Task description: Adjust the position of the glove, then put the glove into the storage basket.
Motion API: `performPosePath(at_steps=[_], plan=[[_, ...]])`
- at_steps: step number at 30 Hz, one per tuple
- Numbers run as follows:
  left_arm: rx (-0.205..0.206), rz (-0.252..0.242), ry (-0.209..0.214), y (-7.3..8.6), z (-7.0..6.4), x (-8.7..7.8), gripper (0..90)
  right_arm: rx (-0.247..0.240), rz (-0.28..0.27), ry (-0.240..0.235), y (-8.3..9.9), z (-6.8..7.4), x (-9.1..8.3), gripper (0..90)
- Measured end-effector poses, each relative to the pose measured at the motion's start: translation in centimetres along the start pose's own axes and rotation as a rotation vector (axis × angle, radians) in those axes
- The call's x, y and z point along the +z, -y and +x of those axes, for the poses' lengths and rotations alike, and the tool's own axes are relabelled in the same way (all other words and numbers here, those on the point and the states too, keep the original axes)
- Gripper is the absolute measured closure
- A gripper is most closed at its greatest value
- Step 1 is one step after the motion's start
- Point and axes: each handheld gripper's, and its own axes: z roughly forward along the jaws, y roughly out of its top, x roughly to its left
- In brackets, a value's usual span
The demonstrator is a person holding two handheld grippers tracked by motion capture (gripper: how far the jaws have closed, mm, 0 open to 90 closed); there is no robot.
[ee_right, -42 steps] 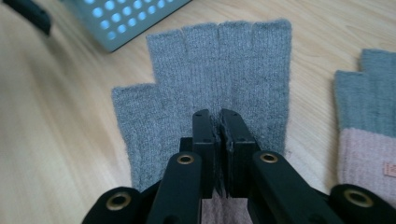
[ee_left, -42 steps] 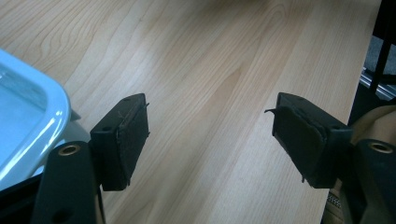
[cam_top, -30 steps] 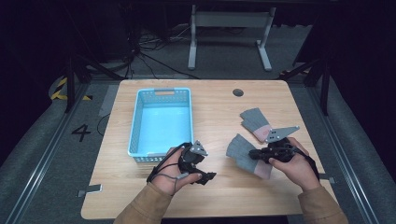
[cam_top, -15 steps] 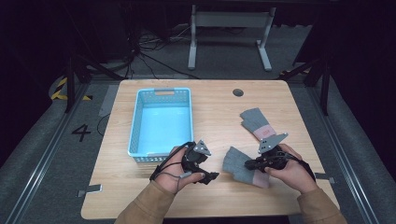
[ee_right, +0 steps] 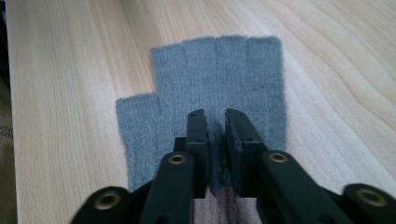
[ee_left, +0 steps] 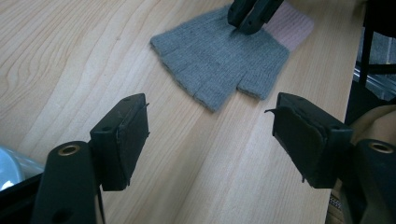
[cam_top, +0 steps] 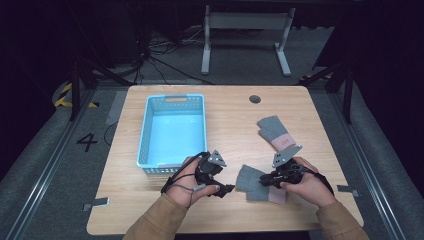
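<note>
Now glove nearer left claw.

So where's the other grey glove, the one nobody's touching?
In the high view, the free glove lies on the table's right half, just beyond the right claw, with the blue basket off to its left.

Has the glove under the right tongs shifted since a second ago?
Yes. In the high view the near glove, pinched by the right tongs, has slid left toward the left tongs and away from the far glove, which stayed put.
</note>
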Motion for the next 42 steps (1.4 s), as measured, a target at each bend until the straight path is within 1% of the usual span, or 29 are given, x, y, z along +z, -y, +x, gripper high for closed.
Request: performPosePath(at_steps=[1, 2, 3, 6, 8, 9, 11, 13, 14, 18, 21, 23, 25, 27, 29, 30, 31, 33, 36, 37, 38, 42], plan=[[0.0, 0.0, -0.001, 0.0, 0.0, 0.0, 27.5, 0.01, -0.016, 0.008, 0.0, 0.0, -0.1, 74.4], [0.002, 0.0, -0.001, 0.0, 0.0, 0.1, 27.5, 0.011, -0.025, 0.015, 0.0, -0.1, -0.3, 74.6], [0.0, 0.002, 0.0, 0.1, 0.0, 0.1, 27.5, 0.011, -0.032, 0.021, 0.0, -0.1, -0.6, 75.0], [0.001, 0.002, 0.003, 0.0, 0.1, -0.1, 27.5, 0.036, -0.046, 0.023, 0.0, -0.2, -1.3, 79.0], [0.0, -0.01, 0.001, 0.0, 0.1, -0.2, 27.5, 0.057, -0.047, 0.012, 0.1, -0.1, -1.6, 82.1], [0.004, -0.006, 0.004, -0.1, 0.1, -0.2, 27.5, 0.064, -0.043, 0.006, 0.2, 0.0, -1.8, 85.1], [0.004, -0.015, 0.005, -0.2, 0.2, -0.2, 27.5, 0.075, -0.032, -0.029, 0.4, 0.2, -2.3, 89.0], [0.007, -0.01, 0.008, -0.4, 0.3, -0.2, 27.6, 0.069, -0.028, -0.048, 0.7, 0.4, -2.7, 89.6], [0.005, -0.018, 0.008, -0.5, 0.3, -0.1, 27.6, 0.071, -0.025, -0.054, 0.9, 0.5, -2.9, 89.8], [0.01, -0.016, 0.009, -0.8, 0.4, 0.0, 27.7, 0.069, -0.013, -0.068, 1.7, 1.1, -3.2, 89.8], [0.012, -0.022, 0.012, -0.9, 0.4, 0.0, 27.8, 0.047, 0.001, -0.096, 2.2, 1.7, -3.2, 89.8], [0.016, -0.016, 0.011, -0.9, 0.3, 0.0, 27.8, 0.037, 0.008, -0.117, 2.4, 2.0, -3.0, 89.8], [0.015, -0.022, 0.014, -0.9, 0.2, -0.1, 27.8, 0.028, 0.025, -0.139, 2.5, 2.2, -2.8, 89.8], [0.016, -0.025, 0.011, -0.9, 0.2, -0.1, 27.8, 0.011, 0.053, -0.177, 2.6, 2.4, -2.3, 89.8], [0.014, -0.027, 0.01, -0.9, 0.2, -0.1, 27.8, 0.003, 0.078, -0.199, 2.7, 2.5, -1.7, 89.8], [0.014, -0.02, 0.009, -0.9, 0.2, -0.1, 27.8, -0.001, 0.092, -0.202, 2.7, 2.5, -1.6, 89.9], [0.015, -0.021, 0.01, -0.9, 0.2, -0.1, 27.8, -0.009, 0.106, -0.202, 2.7, 2.5, -1.4, 89.9], [0.013, -0.022, 0.008, -0.8, 0.2, -0.1, 27.8, -0.009, 0.115, -0.204, 2.8, 2.5, -1.2, 89.9], [0.014, -0.019, 0.01, -0.8, 0.2, -0.1, 27.8, -0.008, 0.114, -0.186, 2.9, 2.2, -1.3, 89.9], [0.015, -0.018, 0.009, -0.8, 0.2, -0.1, 27.8, 0.0, 0.11, -0.184, 3.0, 2.1, -1.3, 90.0], [0.014, -0.018, 0.009, -0.8, 0.2, -0.1, 27.8, 0.009, 0.108, -0.167, 3.0, 2.0, -1.4, 90.0], [0.015, -0.015, 0.011, -0.8, 0.2, -0.1, 27.8, 0.02, 0.098, -0.135, 3.2, 1.5, -1.7, 90.0]])
